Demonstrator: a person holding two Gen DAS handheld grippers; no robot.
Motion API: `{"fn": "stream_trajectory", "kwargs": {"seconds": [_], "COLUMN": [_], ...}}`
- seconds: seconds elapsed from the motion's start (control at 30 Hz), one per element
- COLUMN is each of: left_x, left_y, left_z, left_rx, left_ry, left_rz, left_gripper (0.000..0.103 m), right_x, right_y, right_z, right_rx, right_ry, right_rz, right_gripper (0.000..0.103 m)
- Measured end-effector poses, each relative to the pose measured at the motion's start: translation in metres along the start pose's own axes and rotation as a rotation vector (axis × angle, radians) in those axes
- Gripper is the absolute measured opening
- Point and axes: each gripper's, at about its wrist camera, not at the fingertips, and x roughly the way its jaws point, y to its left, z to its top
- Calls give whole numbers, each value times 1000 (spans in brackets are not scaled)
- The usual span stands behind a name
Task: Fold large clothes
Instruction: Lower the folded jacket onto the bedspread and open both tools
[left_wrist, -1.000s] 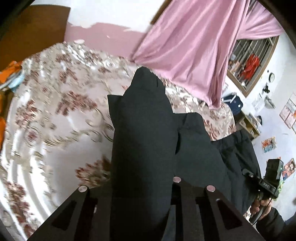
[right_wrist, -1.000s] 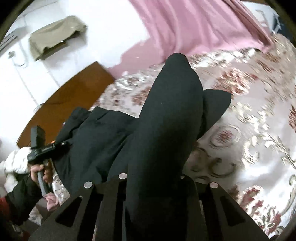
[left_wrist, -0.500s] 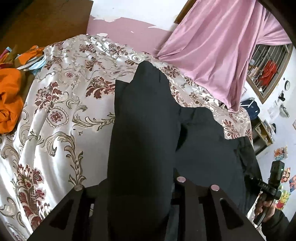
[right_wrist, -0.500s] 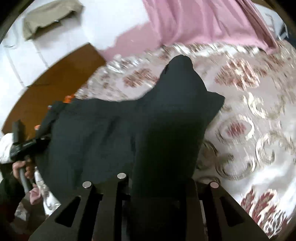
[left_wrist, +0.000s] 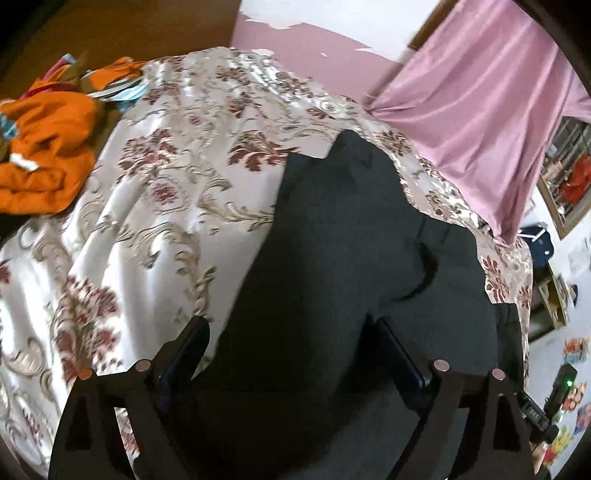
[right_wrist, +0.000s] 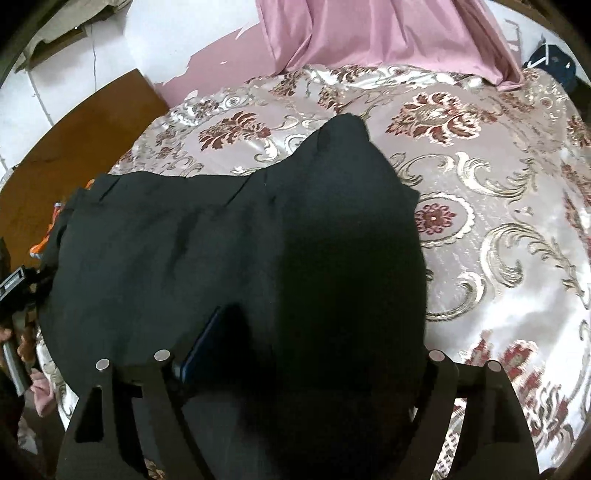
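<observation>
A large black garment (left_wrist: 332, 258) lies spread on the floral bedspread (left_wrist: 166, 206); it also fills the middle of the right wrist view (right_wrist: 240, 251). My left gripper (left_wrist: 291, 354) has its jaws wide apart, with the cloth draped loosely between the fingers (left_wrist: 184, 354). My right gripper (right_wrist: 306, 365) is also open, the garment's near edge lying between its fingers (right_wrist: 199, 347). The other gripper shows at the far right of the left wrist view (left_wrist: 554, 402) and at the left edge of the right wrist view (right_wrist: 14, 280).
An orange garment heap (left_wrist: 44, 155) lies at the bed's left side. A pink curtain (left_wrist: 480, 110) hangs behind the bed, also in the right wrist view (right_wrist: 388, 33). A wooden headboard (right_wrist: 81, 133) stands at the left. Shelves and a dark bag (left_wrist: 539, 243) stand at the right.
Both grippers have opened and let go of the black garment. The lifted folds have dropped and the cloth now lies flatter and wider on the bed.
</observation>
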Motion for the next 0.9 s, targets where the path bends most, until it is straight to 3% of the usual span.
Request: {"fn": "stream_trajectory", "kwargs": {"seconds": [0.13,0.27,0.57,0.9], "left_x": [-23,-51,-100,-149], "left_y": [-4,-17,-61,-80], "left_z": [-9,-25,-73,-124], "left_rx": [45,115,295,343], "left_ry": [-56,-143,-280,-393], "left_rz": [23,39,37,14], "left_gripper": [93,101,103,103], "right_x": [-29,-59,-113,-159], "right_y": [8,18,51,83], "right_z": [-2,-13,-51,-94], "right_rx": [-17,-16,-26,-118], "right_ry": [-108,-204,-363,-454], "right_rz": [-71,-55,19,72], "right_gripper": [93,94,94,94]}}
